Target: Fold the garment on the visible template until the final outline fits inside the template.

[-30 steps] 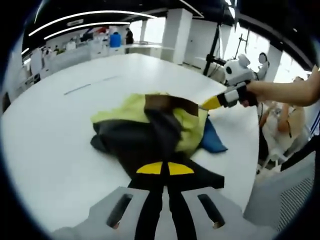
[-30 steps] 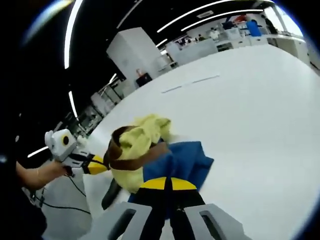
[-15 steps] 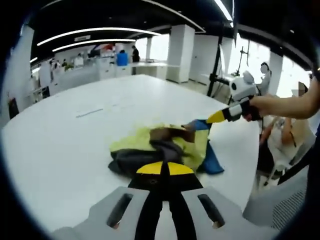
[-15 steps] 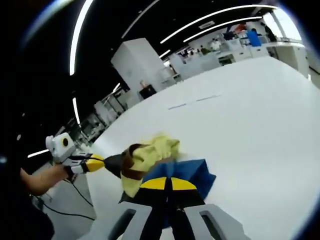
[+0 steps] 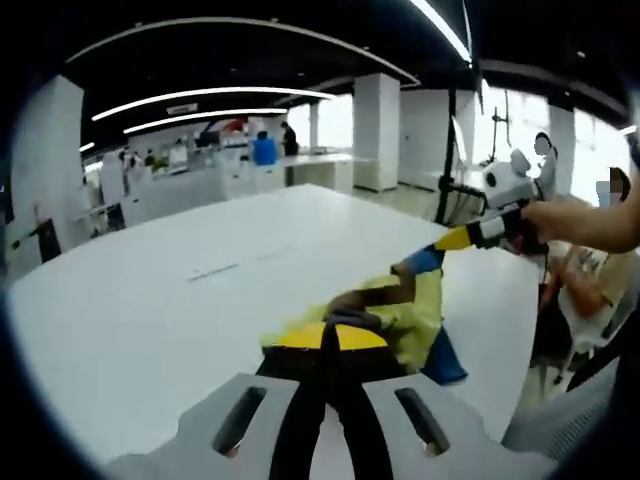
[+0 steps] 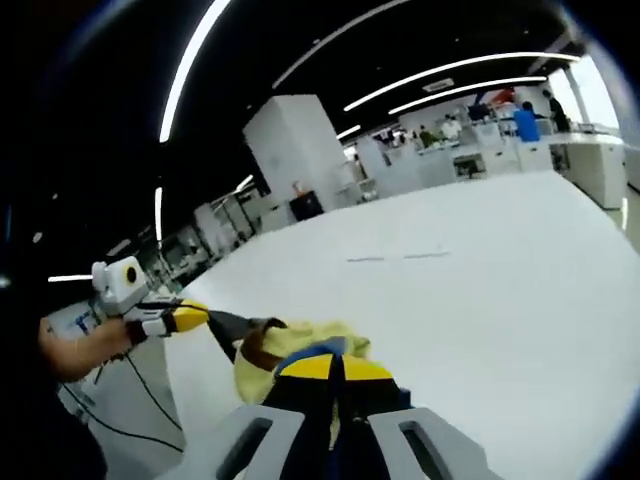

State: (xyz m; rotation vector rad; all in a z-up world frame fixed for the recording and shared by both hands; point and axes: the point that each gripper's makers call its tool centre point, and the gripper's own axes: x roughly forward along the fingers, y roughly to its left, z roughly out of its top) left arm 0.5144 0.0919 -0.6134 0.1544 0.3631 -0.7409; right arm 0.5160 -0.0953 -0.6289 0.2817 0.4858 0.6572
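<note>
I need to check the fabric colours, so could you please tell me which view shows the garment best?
The left gripper view: the garment shows yellow, blue and dark panels hanging between both tongs. In the right gripper view the garment is mostly hidden behind the right tongs.

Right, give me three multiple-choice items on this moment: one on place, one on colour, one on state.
1. Where is the garment?
A. hung between the two grippers over the table
B. draped on a chair
C. in a box

2. What colour are the tips of the left gripper?
A. red
B. yellow
C. green

3. How does the right gripper stand?
A. wide open, holding nothing
B. lying on the table
C. shut on the garment

Answers:
1. A, each gripper has cloth at its tips and the bundle sits above the white top.
2. B, yellow pads cap its black fingers.
3. C, its fingers meet with blue and yellow cloth between them.
</note>
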